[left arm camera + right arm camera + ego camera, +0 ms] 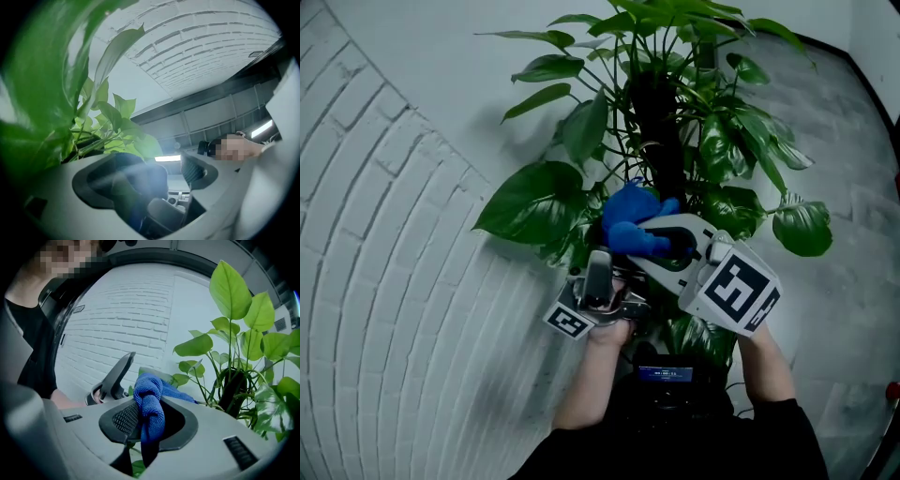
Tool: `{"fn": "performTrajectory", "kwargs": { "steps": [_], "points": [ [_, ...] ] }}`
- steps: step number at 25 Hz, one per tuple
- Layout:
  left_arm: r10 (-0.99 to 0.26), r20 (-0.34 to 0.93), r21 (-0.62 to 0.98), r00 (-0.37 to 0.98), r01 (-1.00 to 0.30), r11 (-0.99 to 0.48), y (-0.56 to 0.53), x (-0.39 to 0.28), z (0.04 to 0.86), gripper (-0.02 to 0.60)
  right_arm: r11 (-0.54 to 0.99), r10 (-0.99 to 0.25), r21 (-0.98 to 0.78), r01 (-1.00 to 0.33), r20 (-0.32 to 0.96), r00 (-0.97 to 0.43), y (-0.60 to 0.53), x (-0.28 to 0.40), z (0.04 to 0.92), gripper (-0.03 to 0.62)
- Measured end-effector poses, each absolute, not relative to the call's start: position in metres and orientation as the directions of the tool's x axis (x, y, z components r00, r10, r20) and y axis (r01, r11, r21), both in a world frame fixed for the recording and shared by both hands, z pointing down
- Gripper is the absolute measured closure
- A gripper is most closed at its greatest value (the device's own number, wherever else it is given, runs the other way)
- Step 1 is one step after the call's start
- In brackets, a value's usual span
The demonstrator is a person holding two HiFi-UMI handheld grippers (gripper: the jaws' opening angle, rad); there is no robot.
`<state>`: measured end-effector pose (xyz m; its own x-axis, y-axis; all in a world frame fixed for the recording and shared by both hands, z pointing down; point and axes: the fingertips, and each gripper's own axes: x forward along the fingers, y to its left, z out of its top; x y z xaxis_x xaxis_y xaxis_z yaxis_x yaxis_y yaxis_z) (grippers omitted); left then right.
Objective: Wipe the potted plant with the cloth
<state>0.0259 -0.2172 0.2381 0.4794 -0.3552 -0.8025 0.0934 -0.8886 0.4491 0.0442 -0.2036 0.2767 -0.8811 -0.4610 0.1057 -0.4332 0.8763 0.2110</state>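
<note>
In the head view, a leafy potted plant is filling the upper middle of the frame, with a white brick wall curving down the left side. A bunched blue cloth is sitting at the centre, pressed against the plant's lower leaves, and the right gripper is clamping it from the lower right. The left gripper is pointing up just below the cloth, beside a large leaf at centre left. The person's left hand and right hand are gripping the tools at the bottom of the frame. In the left gripper view, the left gripper is standing with its jaws apart and a strip of ceiling light is showing through the gap. A dark blur by one jaw is too soft to identify. Green leaves are crowding the left half. In the right gripper view, the right gripper is squeezing the cloth between its jaws at lower centre, with a knotted fold bulging above them. The plant is rising at the right, and the left gripper is showing just left of the cloth.
</note>
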Motion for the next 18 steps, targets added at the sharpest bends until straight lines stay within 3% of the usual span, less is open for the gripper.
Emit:
{"fn": "performTrajectory", "kwargs": {
  "steps": [6, 9, 18],
  "points": [
    [-0.364, -0.804, 0.454, 0.470, 0.089, -0.887, -0.220, 0.022, 0.240, 0.133, 0.942, -0.323, 0.123, -0.312, 0.082, -0.943, -0.182, 0.049, 0.287, 0.479],
    [-0.366, -0.808, 0.454, 0.462, 0.094, -0.886, -0.219, 0.021, 0.238, 0.133, 0.949, -0.312, 0.052, -0.311, 0.022, -0.950, -0.182, 0.069, 0.286, 0.479],
    [-0.385, -0.812, 0.471, 0.438, 0.101, -0.877, -0.218, 0.011, 0.241, 0.133, 0.773, -0.627, -0.154, -0.615, -0.325, -0.708, -0.224, 0.180, 0.231, 0.479]
  ]
}}
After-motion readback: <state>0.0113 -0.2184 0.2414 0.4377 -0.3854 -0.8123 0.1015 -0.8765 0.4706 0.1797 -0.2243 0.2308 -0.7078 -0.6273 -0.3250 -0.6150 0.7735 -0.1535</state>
